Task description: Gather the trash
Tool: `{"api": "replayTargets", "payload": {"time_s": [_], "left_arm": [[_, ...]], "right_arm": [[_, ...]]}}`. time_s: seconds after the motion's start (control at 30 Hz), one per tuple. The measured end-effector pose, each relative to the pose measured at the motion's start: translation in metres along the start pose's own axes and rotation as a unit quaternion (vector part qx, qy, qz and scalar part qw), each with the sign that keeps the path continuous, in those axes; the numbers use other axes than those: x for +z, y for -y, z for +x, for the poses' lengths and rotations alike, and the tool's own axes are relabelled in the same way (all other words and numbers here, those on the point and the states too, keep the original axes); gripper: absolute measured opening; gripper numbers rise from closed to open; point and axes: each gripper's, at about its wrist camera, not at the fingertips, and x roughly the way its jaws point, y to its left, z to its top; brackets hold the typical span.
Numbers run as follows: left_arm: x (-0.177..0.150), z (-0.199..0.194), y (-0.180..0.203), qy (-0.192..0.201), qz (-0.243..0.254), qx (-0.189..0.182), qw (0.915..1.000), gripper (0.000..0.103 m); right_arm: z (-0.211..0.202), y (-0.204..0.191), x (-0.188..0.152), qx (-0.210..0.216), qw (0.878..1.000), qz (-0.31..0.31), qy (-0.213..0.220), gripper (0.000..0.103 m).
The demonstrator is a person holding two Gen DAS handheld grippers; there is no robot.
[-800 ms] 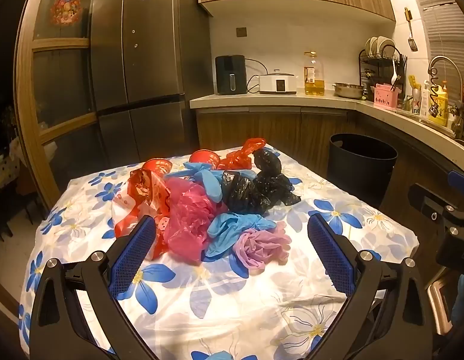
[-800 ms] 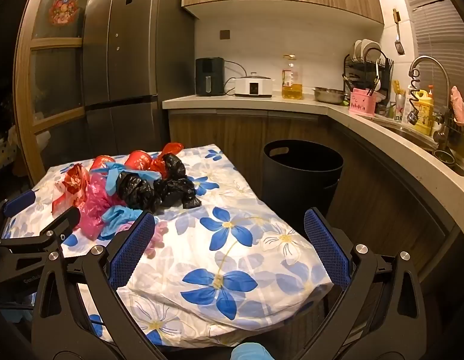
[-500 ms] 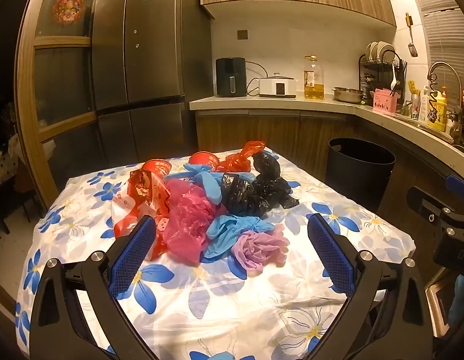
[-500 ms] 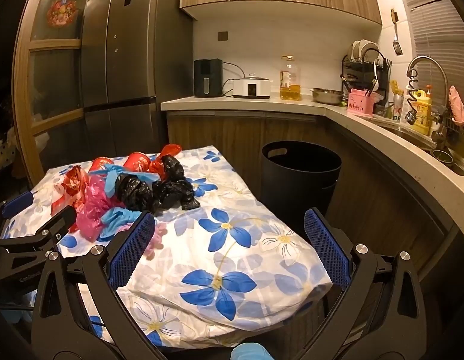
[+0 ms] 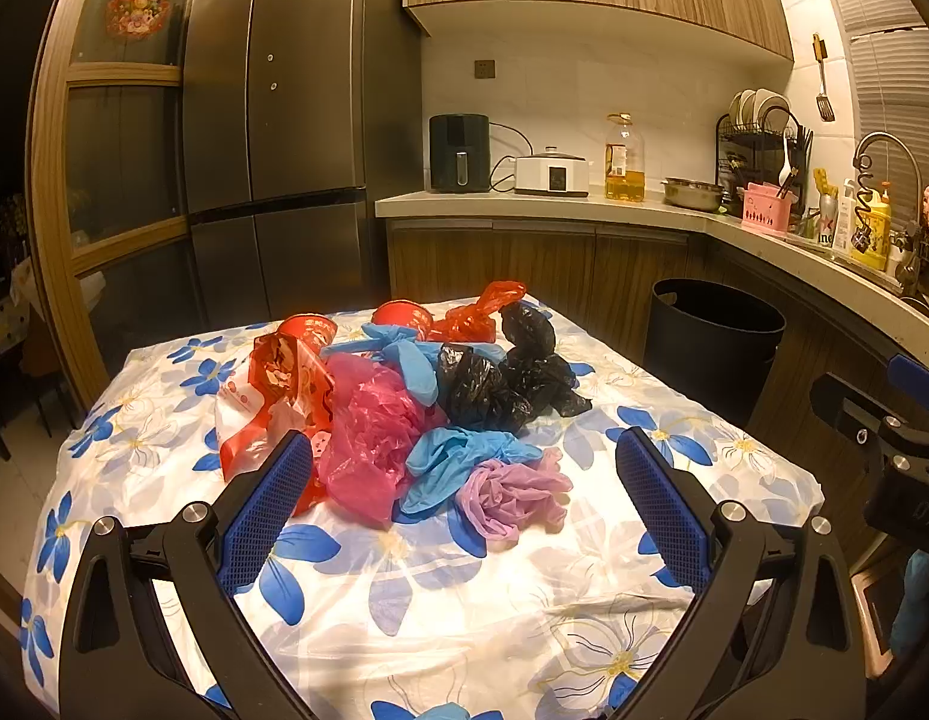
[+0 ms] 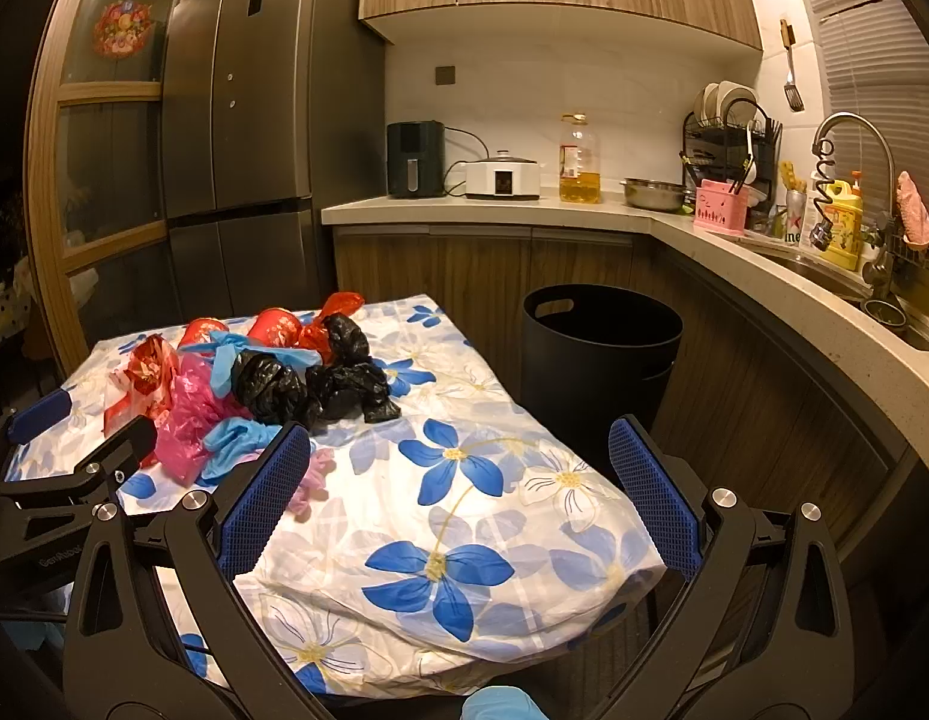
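A pile of crumpled plastic bags lies on the flowered table (image 5: 524,618): a pink bag (image 5: 368,438), a blue bag (image 5: 458,462), a lilac bag (image 5: 512,492), black bags (image 5: 506,378) and red bags (image 5: 284,372). My left gripper (image 5: 464,498) is open and empty, just short of the pile, above the table. My right gripper (image 6: 458,498) is open and empty over the table's right part, with the pile (image 6: 266,384) to its left. A black bin (image 6: 599,348) stands on the floor beyond the table; it also shows in the left wrist view (image 5: 710,342).
A dark fridge (image 5: 296,132) stands behind the table. A counter (image 6: 524,210) with an air fryer, cooker, oil bottle, dish rack and sink (image 6: 848,276) runs along the back and right. The left gripper's body (image 6: 50,480) shows at the right view's left edge.
Both views have shifted slightly; the pile and bin sit a little lower and nearer the frame centre. Both grippers stay open and nothing was taken hold of.
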Motion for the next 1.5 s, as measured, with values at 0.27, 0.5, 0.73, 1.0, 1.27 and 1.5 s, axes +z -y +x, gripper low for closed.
{"api": "replayTargets", "payload": {"time_s": [0.27,0.5,0.73,1.0,1.27,1.5], "left_arm": [[-0.0024,0.0010,-0.0001,0.000,0.001,-0.001,1.0000,0.097],[-0.0034,0.0015,0.0000,-0.001,0.001,0.001,1.0000,0.097],[-0.0051,0.0031,0.0000,-0.003,-0.002,0.001,1.0000,0.097],[-0.0057,0.0051,-0.0030,-0.005,-0.007,0.000,1.0000,0.097],[-0.0060,0.0056,-0.0028,-0.005,-0.007,0.000,1.0000,0.097],[-0.0060,0.0058,-0.0029,-0.005,-0.007,0.000,1.0000,0.097]], "right_arm": [[0.0009,0.0013,0.0011,0.000,1.000,0.000,0.000,0.098],[0.0013,0.0021,0.0005,0.000,1.000,0.001,0.001,0.098],[-0.0003,0.0025,0.0016,0.001,1.000,0.000,0.001,0.098],[0.0015,0.0013,-0.0002,0.001,1.000,0.000,0.001,0.098],[0.0016,0.0019,0.0009,0.002,1.000,0.000,0.001,0.098],[0.0015,0.0011,-0.0003,0.001,1.000,0.000,0.002,0.098]]}}
